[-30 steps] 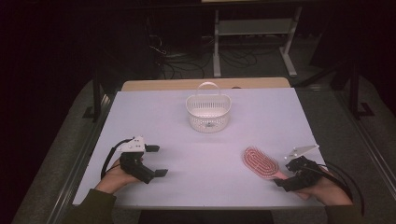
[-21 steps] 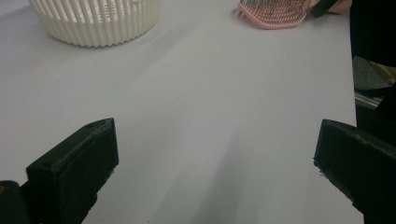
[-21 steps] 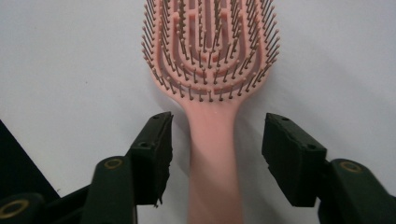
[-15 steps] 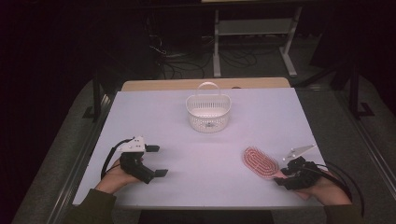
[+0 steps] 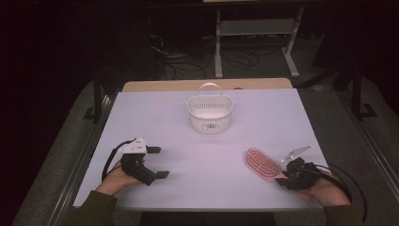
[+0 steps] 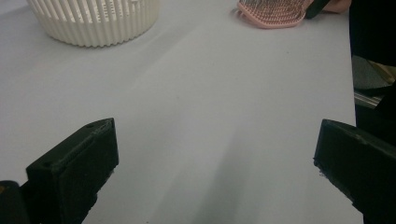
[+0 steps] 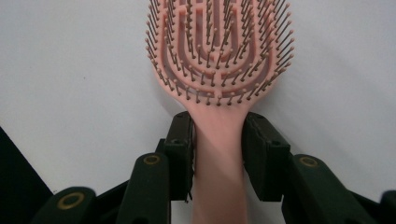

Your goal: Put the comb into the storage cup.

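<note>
White table (image 5: 197,155) — basket (image 5: 209,113) holds small bits; right claw (image 7: 217,140) clenches hairbrush (image 7: 218,60) handle, left claw (image 5: 157,162) released.

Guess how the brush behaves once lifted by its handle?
The brush looks like rigid plastic, so probably stiff. Its open slotted head suggests it's light. The right gripper has been closing on the smooth handle, so it might pivot.

No text, label, brand or number can be read anywhere (neither on the objects nor the table).
</note>
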Available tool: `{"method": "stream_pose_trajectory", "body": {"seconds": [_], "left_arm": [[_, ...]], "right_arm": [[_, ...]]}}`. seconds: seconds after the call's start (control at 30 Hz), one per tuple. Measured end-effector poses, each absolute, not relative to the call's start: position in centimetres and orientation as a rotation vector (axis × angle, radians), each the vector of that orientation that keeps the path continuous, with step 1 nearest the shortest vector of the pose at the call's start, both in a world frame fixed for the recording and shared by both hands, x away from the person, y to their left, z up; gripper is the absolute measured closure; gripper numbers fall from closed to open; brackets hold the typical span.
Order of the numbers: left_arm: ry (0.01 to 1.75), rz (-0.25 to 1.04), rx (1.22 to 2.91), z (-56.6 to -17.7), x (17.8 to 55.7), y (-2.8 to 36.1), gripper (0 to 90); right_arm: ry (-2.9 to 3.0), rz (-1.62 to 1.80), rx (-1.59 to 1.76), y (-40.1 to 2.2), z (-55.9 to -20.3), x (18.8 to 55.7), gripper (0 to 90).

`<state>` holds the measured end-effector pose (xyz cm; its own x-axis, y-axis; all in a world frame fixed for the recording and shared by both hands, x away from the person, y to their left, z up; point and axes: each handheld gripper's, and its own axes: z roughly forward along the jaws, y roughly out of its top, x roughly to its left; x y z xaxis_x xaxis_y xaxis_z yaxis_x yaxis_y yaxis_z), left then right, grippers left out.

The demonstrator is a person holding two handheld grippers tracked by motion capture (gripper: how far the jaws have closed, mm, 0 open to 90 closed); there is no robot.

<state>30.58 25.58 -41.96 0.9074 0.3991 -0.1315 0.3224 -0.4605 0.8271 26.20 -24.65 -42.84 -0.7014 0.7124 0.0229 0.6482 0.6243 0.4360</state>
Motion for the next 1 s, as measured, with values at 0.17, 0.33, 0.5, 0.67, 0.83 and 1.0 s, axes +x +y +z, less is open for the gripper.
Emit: {"method": "stream_pose_trajectory", "body": {"seconds": [0.17, 0.33, 0.5, 0.67, 0.83, 1.0], "left_arm": [[0.518, 0.096, 2.09, -42.0, 30.6, 25.54, 0.0], [0.52, 0.095, 2.092, -42.06, 30.61, 25.43, 0.0], [0.52, 0.095, 2.091, -42.07, 30.66, 25.51, 0.0], [0.518, 0.095, 2.09, -42.06, 30.66, 25.51, 0.0], [0.519, 0.094, 2.091, -42.08, 30.63, 25.54, 0.0], [0.519, 0.095, 2.088, -42.06, 30.62, 25.55, 0.0]], "right_arm": [[2.701, 0.57, 1.12, -24.06, -42.75, 26.24, 66.0], [2.701, 0.537, 1.125, -23.68, -42.68, 26.21, 68.0], [2.703, 0.545, 1.11, -23.78, -42.69, 26.19, 68.6], [2.703, 0.567, 1.111, -23.94, -42.73, 26.16, 68.7], [2.703, 0.574, 1.105, -24.0, -42.73, 26.14, 68.7], [2.702, 0.594, 1.093, -24.19, -42.76, 26.14, 68.7]]}}
